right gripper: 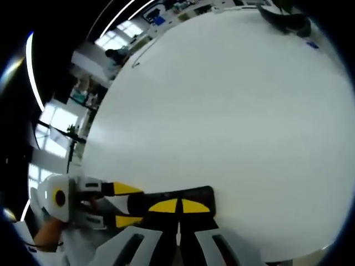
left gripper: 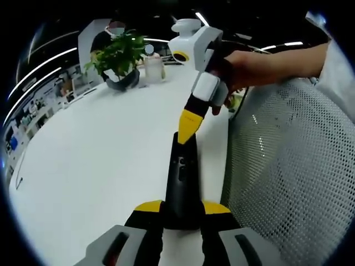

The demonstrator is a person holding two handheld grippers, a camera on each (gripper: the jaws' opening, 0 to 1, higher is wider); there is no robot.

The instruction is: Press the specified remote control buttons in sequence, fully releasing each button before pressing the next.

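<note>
A long black remote control (left gripper: 182, 174) lies lengthwise over the white table (left gripper: 94, 149), its near end clamped between the yellow tips of my left gripper (left gripper: 183, 206). My right gripper (left gripper: 188, 126), held by a hand (left gripper: 252, 66), comes down from the upper right with its yellow tips together, and they meet the remote's far end. In the right gripper view, the right gripper (right gripper: 178, 206) is shut, its tips over the remote control (right gripper: 191, 195). The left gripper (right gripper: 126, 205) holds that remote from the left. I cannot make out which button lies under the tips.
A potted plant (left gripper: 119, 58) and a clear jar (left gripper: 153, 67) stand at the table's far side. A white mesh chair back (left gripper: 288, 172) rises close on the right, past the table edge. The plant's dark pot (right gripper: 285, 22) sits at the far rim of the table (right gripper: 233, 111).
</note>
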